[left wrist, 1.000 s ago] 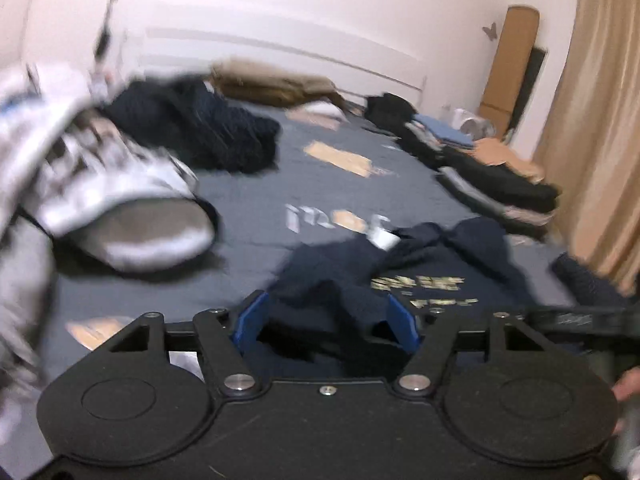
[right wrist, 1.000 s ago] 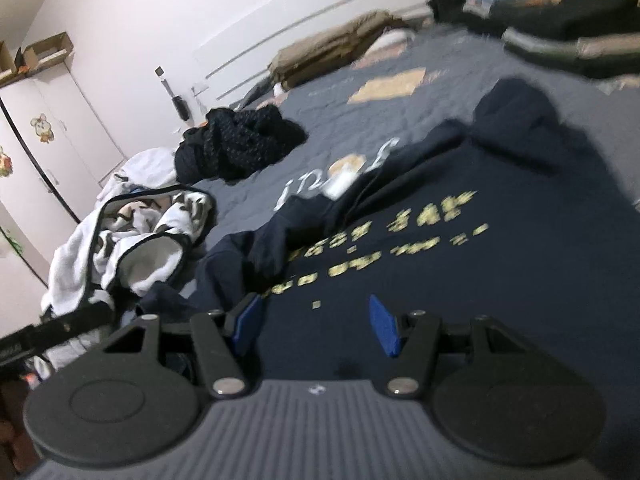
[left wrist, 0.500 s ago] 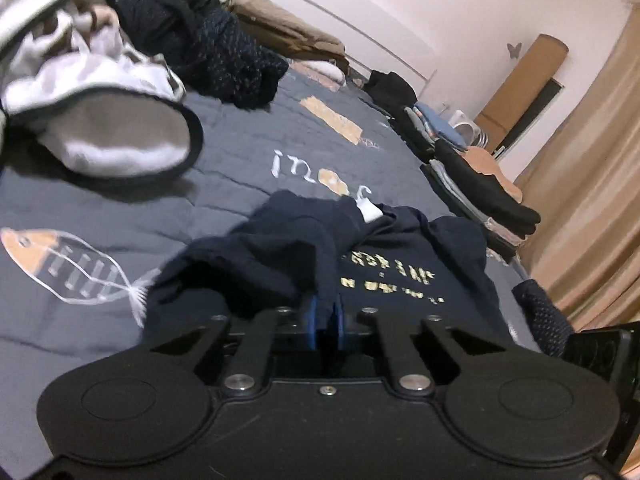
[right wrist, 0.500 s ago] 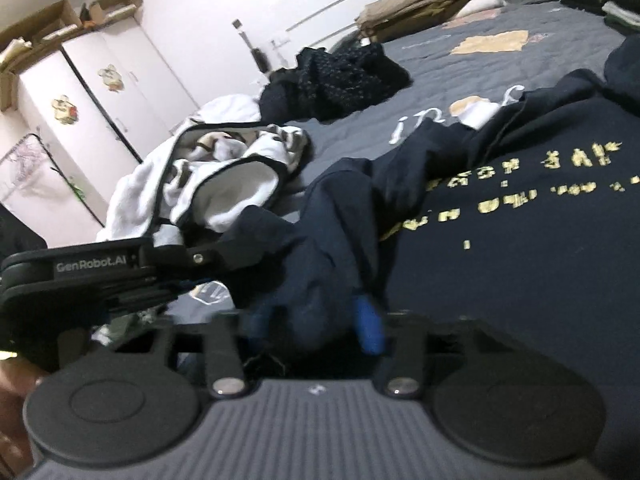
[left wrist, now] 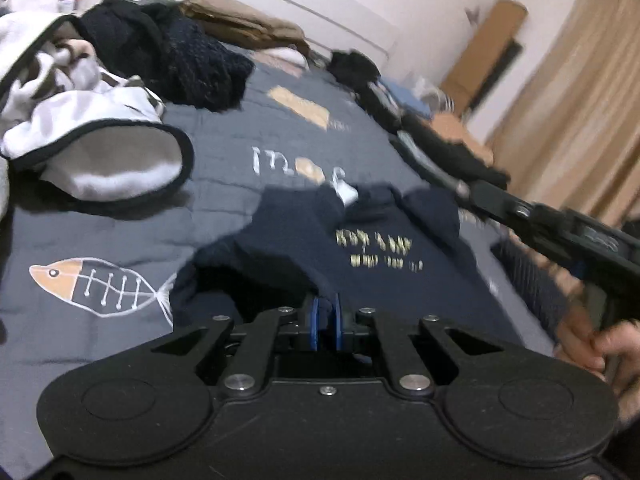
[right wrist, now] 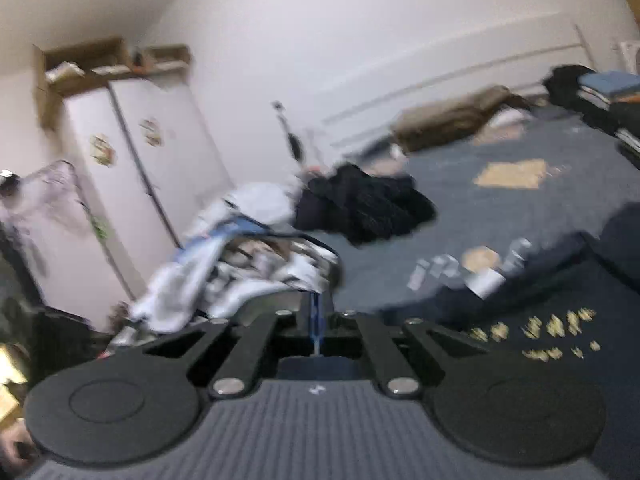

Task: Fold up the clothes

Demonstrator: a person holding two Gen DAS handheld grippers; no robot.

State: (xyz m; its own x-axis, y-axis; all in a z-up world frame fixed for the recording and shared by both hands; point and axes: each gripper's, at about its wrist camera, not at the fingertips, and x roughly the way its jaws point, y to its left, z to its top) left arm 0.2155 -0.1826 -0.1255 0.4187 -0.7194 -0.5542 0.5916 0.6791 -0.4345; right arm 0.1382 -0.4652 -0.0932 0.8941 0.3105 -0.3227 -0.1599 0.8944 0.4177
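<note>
The left gripper (left wrist: 326, 322) has its blue jaws pressed together, pinching dark cloth. The right gripper (right wrist: 316, 320) has jaws closed too; a hand (left wrist: 596, 340) grips its handle at right.

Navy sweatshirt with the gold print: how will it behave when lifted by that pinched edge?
Probably floppy: the navy sweatshirt already lies bunched and creased on the bedspread. Held only at the left gripper, the rest would likely hang and drag. It looks thick, so probably weighty for cloth and unlikely to slip from a shut pinch.
</note>
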